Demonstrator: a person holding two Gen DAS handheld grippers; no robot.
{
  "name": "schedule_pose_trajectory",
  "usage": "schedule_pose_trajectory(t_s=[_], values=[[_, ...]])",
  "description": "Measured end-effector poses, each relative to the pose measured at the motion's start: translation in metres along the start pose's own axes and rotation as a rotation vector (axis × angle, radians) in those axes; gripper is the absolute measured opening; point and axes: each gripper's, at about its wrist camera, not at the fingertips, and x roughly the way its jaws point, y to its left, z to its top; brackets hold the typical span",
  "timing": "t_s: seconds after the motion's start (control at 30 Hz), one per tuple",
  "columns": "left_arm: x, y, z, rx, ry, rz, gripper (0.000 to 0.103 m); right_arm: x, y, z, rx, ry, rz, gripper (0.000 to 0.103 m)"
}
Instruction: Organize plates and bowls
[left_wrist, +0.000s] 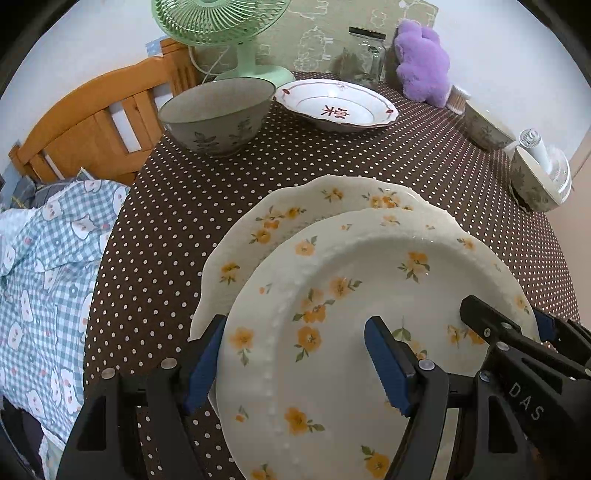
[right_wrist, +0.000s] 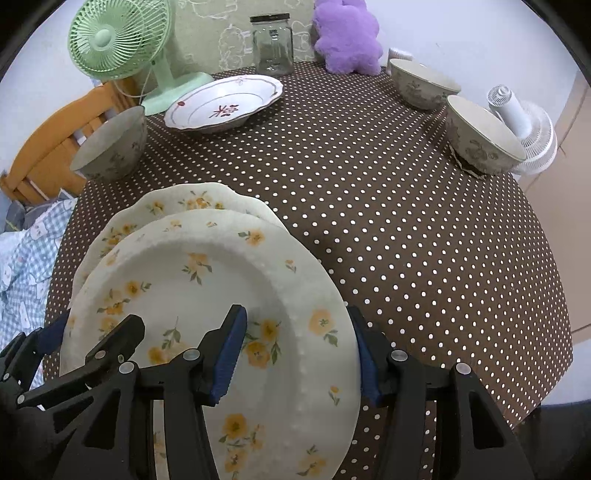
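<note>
A cream plate with orange flowers (left_wrist: 369, 332) (right_wrist: 207, 295) hangs just above a second matching plate (left_wrist: 280, 218) (right_wrist: 177, 199) that lies on the polka-dot table. My left gripper (left_wrist: 295, 362) has one finger over and one outside the top plate's left rim. My right gripper (right_wrist: 299, 354) straddles its right rim the same way. The right gripper shows in the left wrist view (left_wrist: 517, 332), the left gripper in the right wrist view (right_wrist: 74, 343). Both grip the top plate's rim.
A grey leaf-pattern bowl (left_wrist: 218, 114) (right_wrist: 110, 147) and a white red-trimmed dish (left_wrist: 336, 105) (right_wrist: 225, 103) stand at the back left. Two more bowls (right_wrist: 424, 83) (right_wrist: 484, 136) stand at the right. A green fan (right_wrist: 122, 48), jar (right_wrist: 273, 44), purple toy (right_wrist: 347, 37) line the back.
</note>
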Motion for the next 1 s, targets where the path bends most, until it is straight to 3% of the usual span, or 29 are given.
schedule_pose_trajectory(t_s=[0.33, 0.87, 1.0], values=[[0.007, -0.011, 0.002, 0.029, -0.003, 0.063, 0.074, 0.006, -0.004, 0.002, 0.016, 0.007, 0.003, 0.058], [0.001, -0.005, 0.006, 0.034, 0.071, 0.038, 0.079, -0.025, -0.008, -0.002, -0.016, 0.004, 0.001, 0.058], [0.001, -0.006, 0.005, 0.049, 0.072, 0.042, 0.079, -0.031, -0.009, -0.006, -0.024, 0.005, 0.01, 0.05]])
